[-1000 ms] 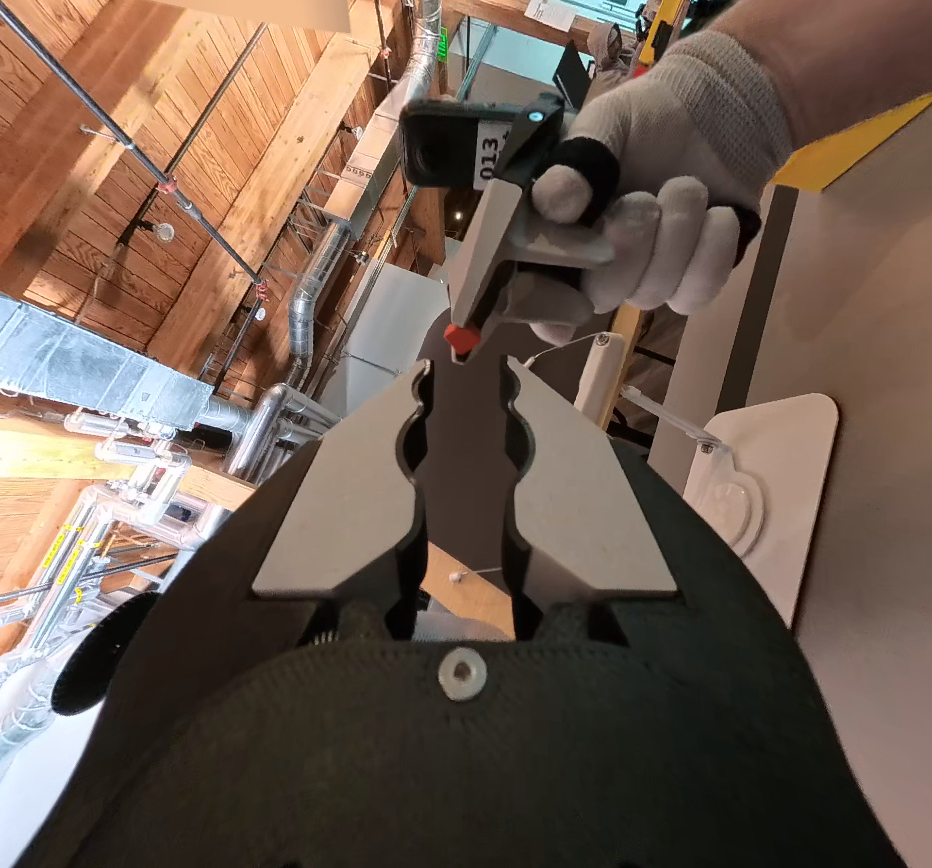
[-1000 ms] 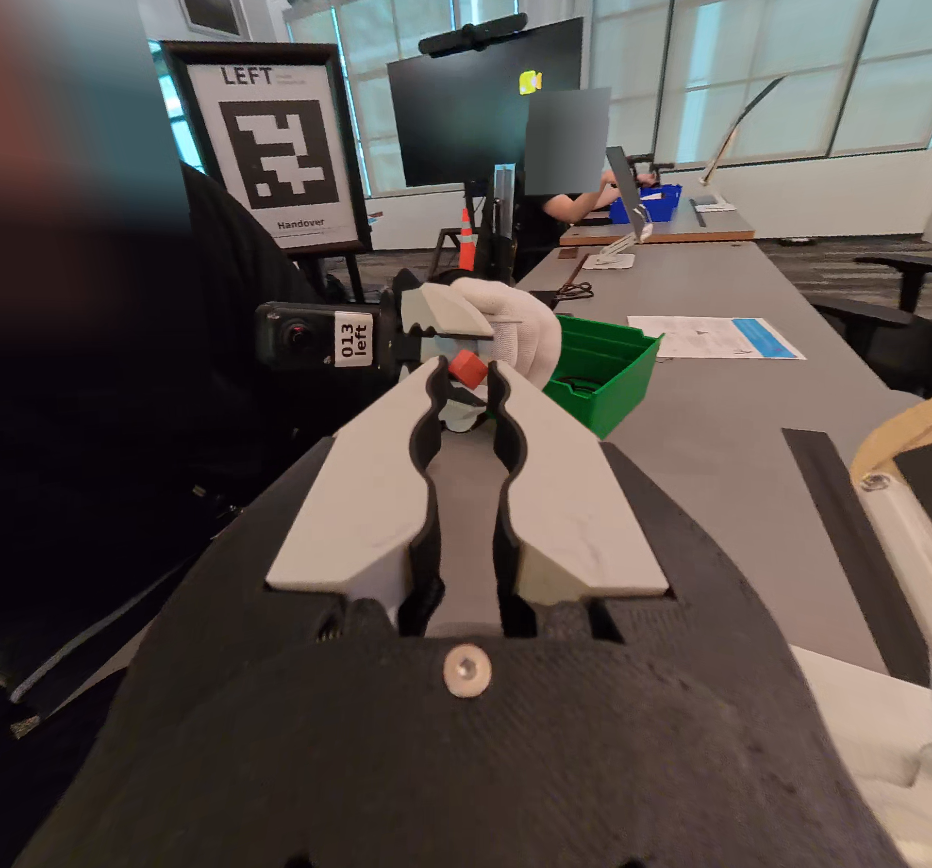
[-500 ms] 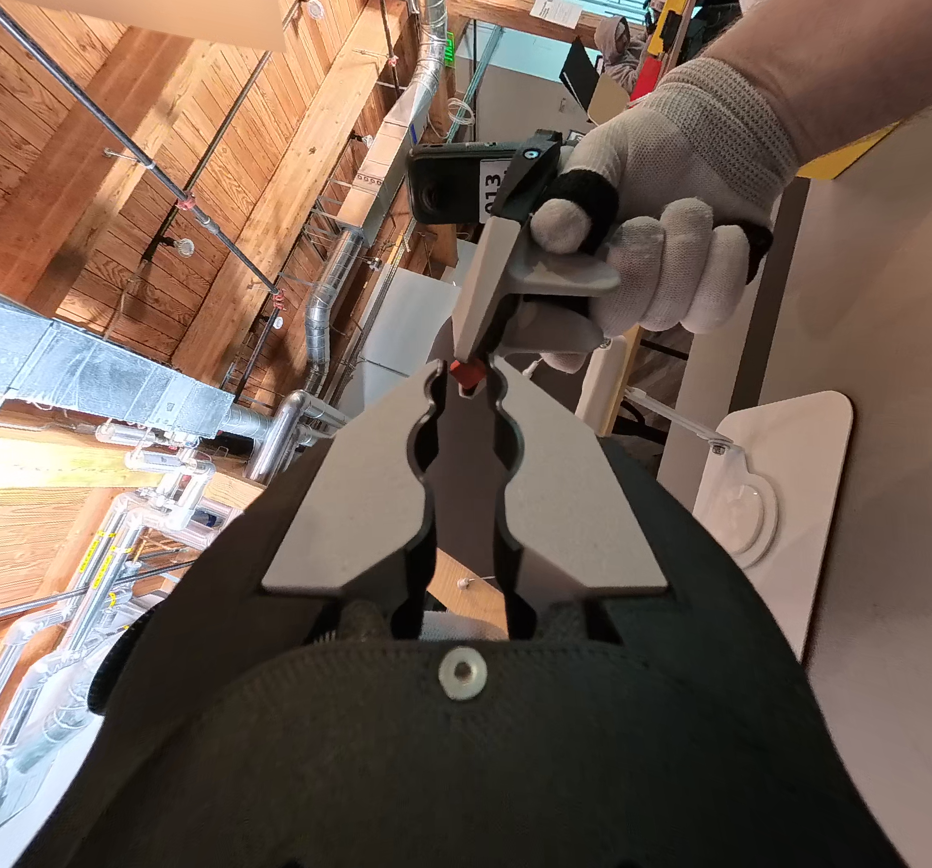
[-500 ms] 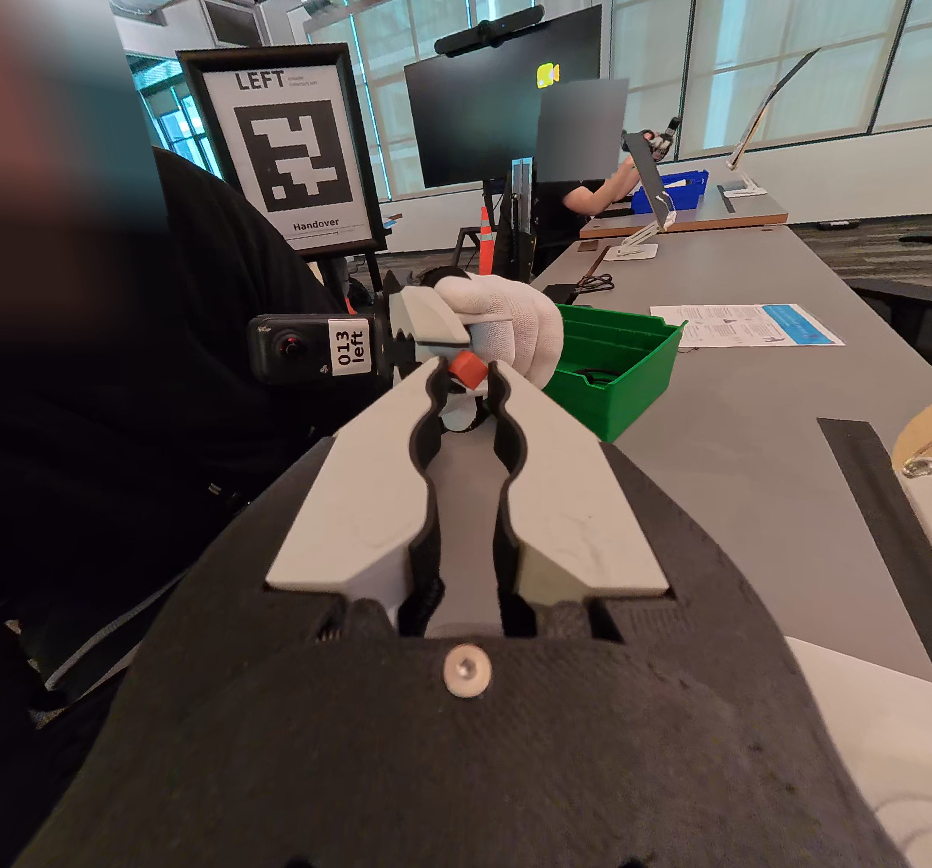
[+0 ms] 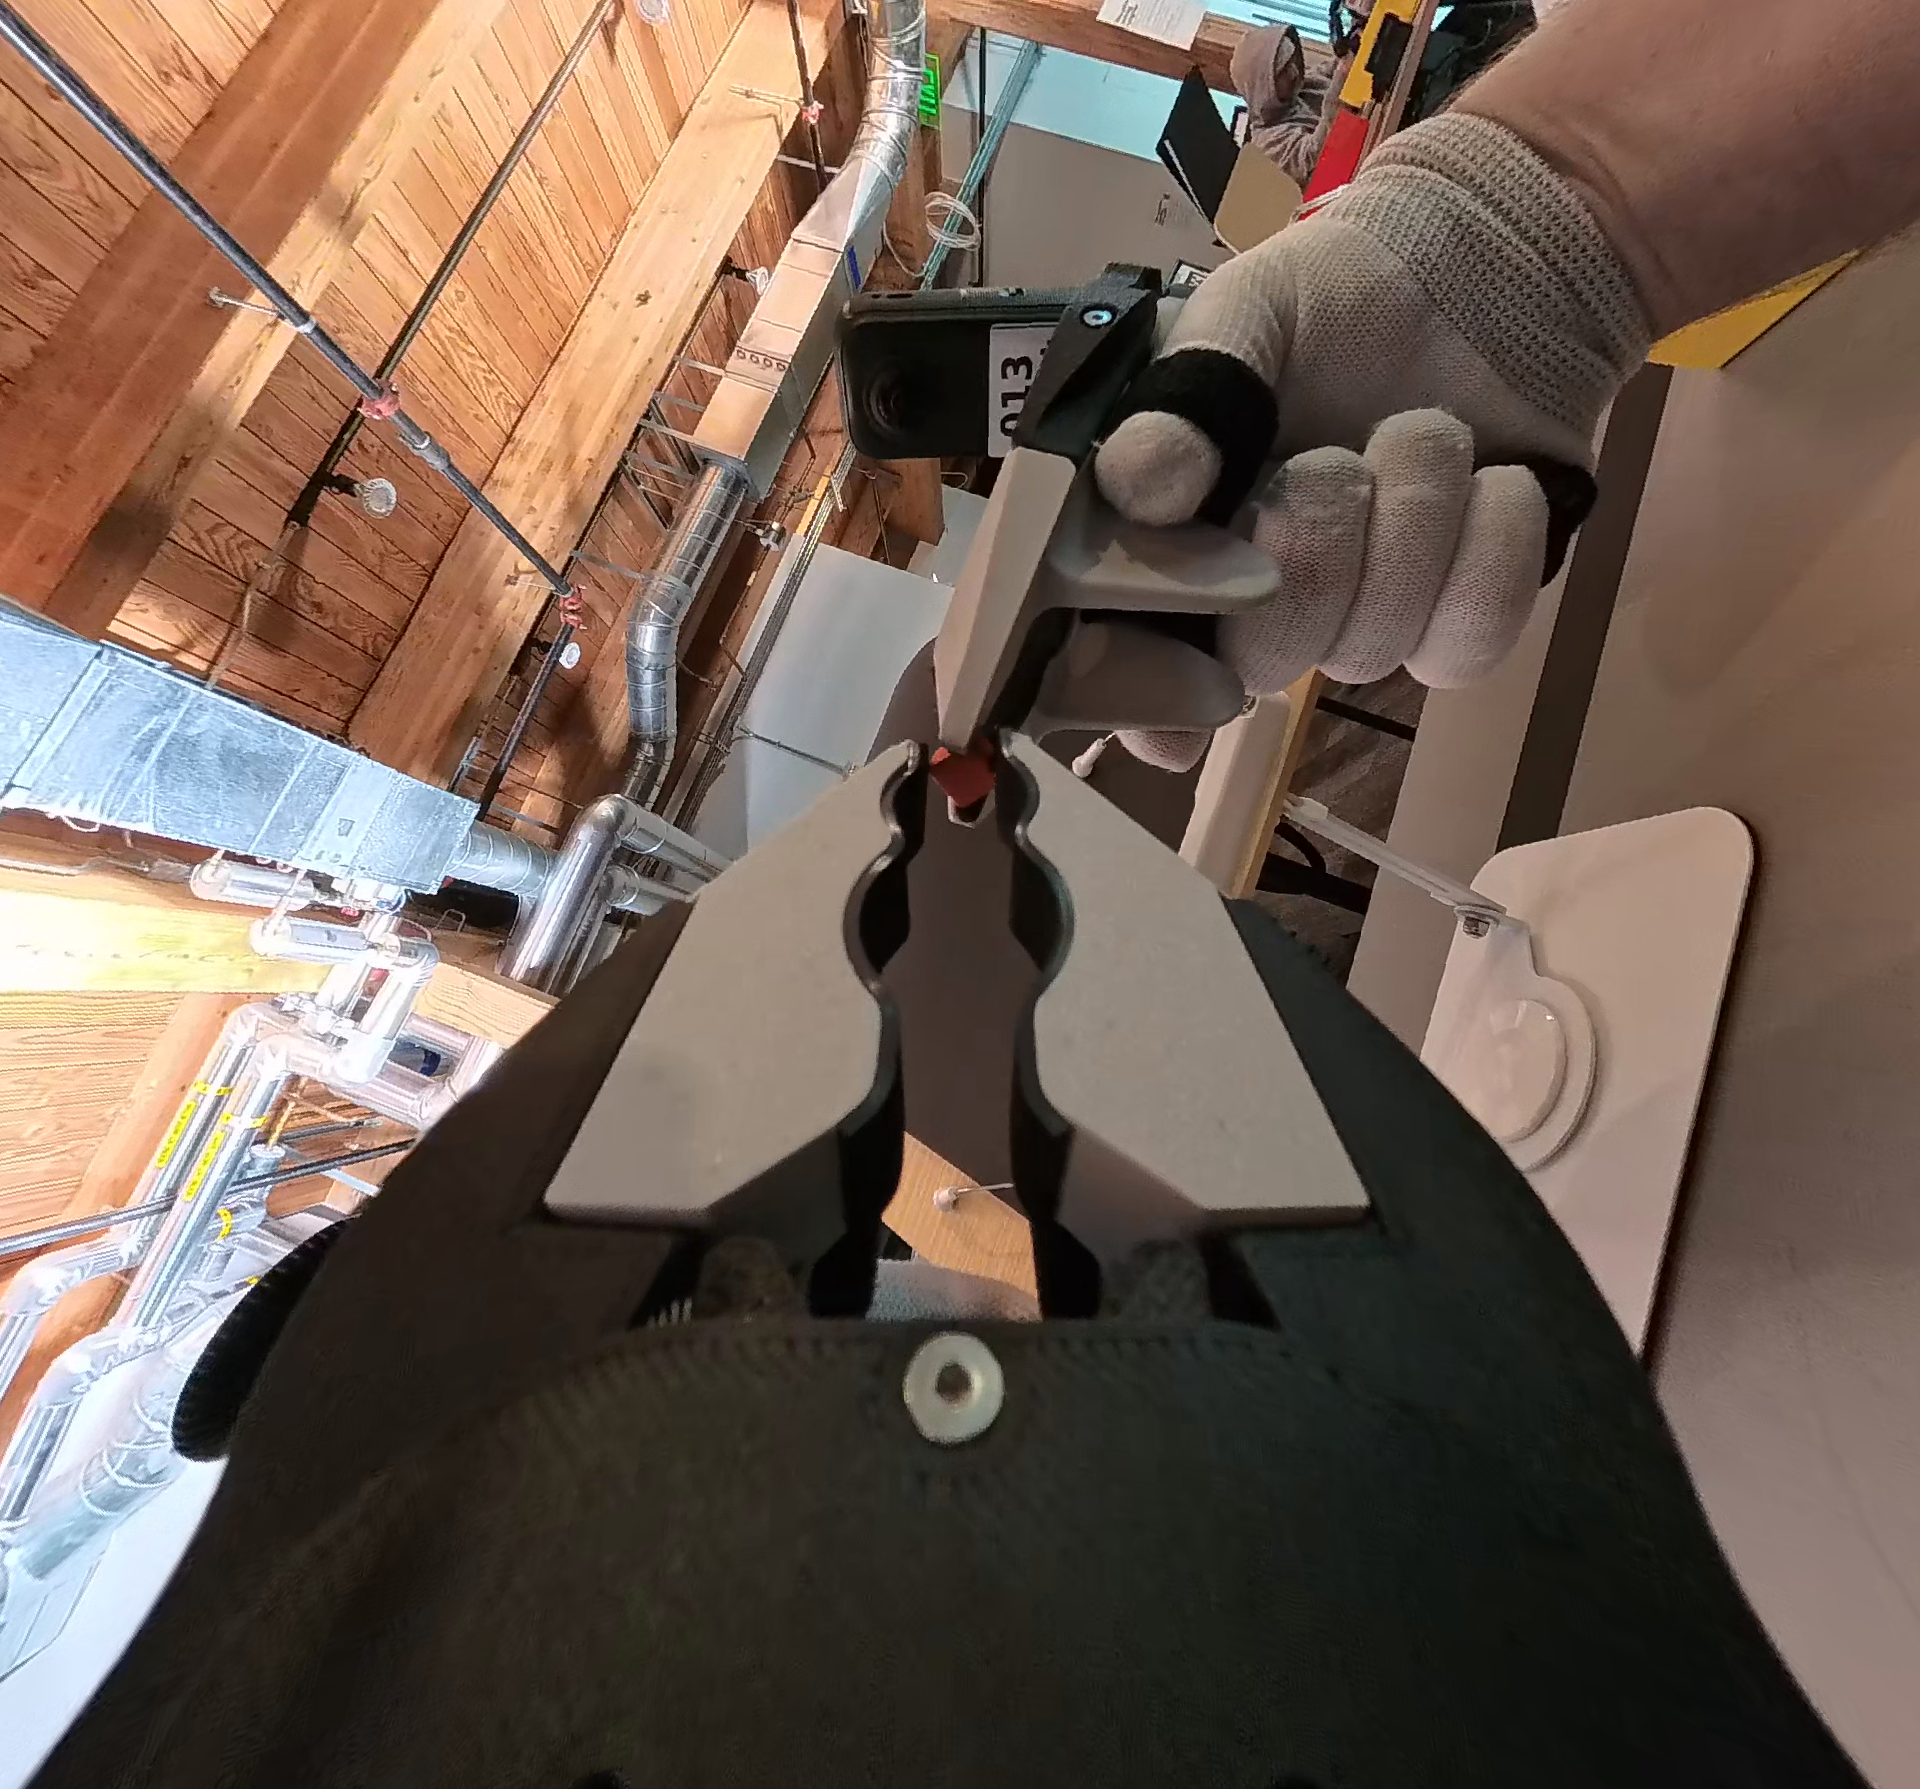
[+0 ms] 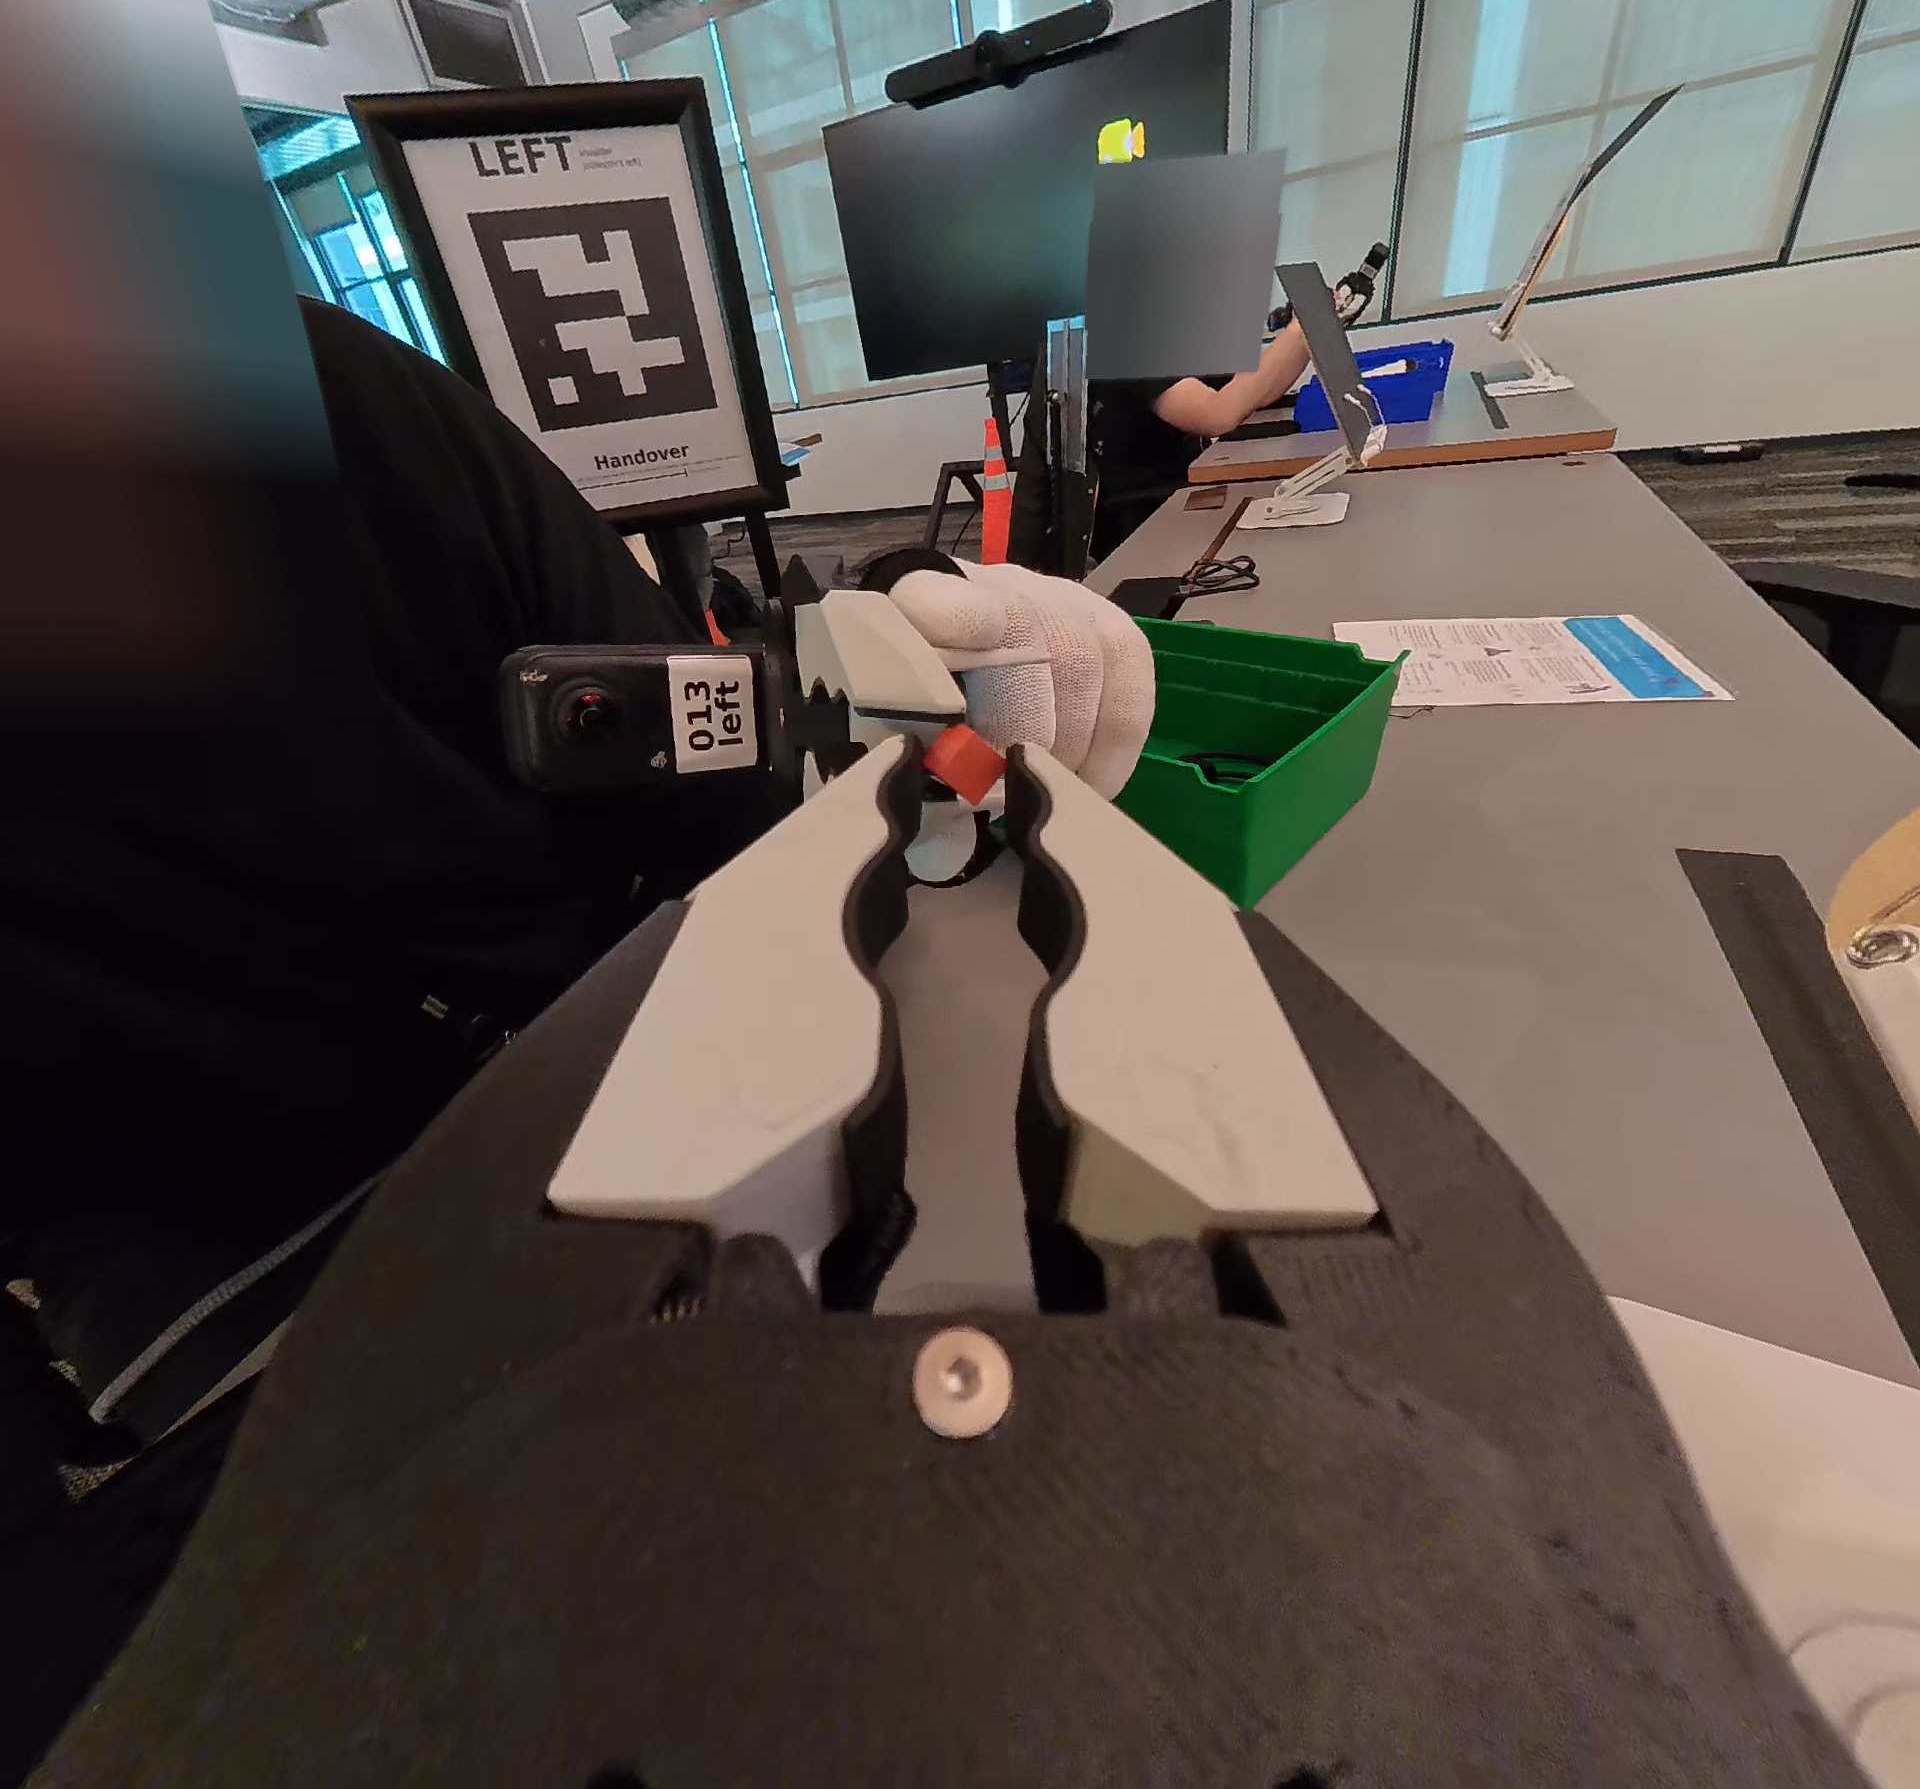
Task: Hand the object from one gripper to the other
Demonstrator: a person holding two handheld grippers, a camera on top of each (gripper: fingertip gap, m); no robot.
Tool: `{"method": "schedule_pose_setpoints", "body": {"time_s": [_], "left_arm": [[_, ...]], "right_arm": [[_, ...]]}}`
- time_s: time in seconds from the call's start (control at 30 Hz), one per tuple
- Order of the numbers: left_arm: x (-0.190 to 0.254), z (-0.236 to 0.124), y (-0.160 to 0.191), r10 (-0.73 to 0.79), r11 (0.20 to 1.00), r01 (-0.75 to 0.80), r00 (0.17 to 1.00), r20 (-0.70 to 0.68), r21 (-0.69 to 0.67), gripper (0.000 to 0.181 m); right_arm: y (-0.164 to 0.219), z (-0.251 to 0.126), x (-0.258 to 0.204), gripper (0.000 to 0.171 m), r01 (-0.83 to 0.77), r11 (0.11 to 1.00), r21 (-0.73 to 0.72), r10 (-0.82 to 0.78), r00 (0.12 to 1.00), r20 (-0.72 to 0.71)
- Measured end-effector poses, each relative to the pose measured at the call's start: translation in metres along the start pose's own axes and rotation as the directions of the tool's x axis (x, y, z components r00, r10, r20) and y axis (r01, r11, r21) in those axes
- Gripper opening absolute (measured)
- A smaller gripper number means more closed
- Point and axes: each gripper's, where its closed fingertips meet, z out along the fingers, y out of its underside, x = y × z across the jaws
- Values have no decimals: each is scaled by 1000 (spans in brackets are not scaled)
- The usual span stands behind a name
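Two hand-held grippers meet tip to tip on my feeds, both on one small red cube (image 5: 961, 783). The cube is in mid-air above the grey surface (image 6: 1507, 856), touching nothing else.

Through the right wrist camera, the right hand-held gripper (image 6: 964, 760) pinches the cube at its very fingertips, at 12 o'clock from the palm screw. The left hand-held gripper (image 5: 958, 757) is narrowed to the cube's width, its black pads against two of the cube's sides. How firmly it presses I can't tell.

The white-gloved right hand (image 5: 1382, 492) comes in from 2 o'clock in the left view. In the right view the gloved left hand (image 6: 1039, 659) sits just behind the cube, with a green bin (image 6: 1278, 752) at 3 o'clock of it on the surface.
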Motion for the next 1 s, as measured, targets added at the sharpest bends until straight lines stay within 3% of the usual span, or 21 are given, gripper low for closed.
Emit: {"method": "schedule_pose_setpoints", "body": {"time_s": [0.03,0.67,0.9,1.0], "left_arm": [[0,0,0,-2,1000,2,1000,0,-1,10],[1,1,2,-29,1000,29,1000,-8,-11,9],[-4,0,4,-90,996,90,996,-9,-2,10],[-9,-1,2,-185,983,185,983,-20,19,9]], "right_arm": [[0,0,0,13,0,1000,0,0,1000,-1],[-2,0,9,25,22,1000,-14,-23,997,-72],[-7,-6,11,27,25,1000,10,-24,995,-96],[-9,-9,12,27,38,999,21,-36,993,-112]]}}
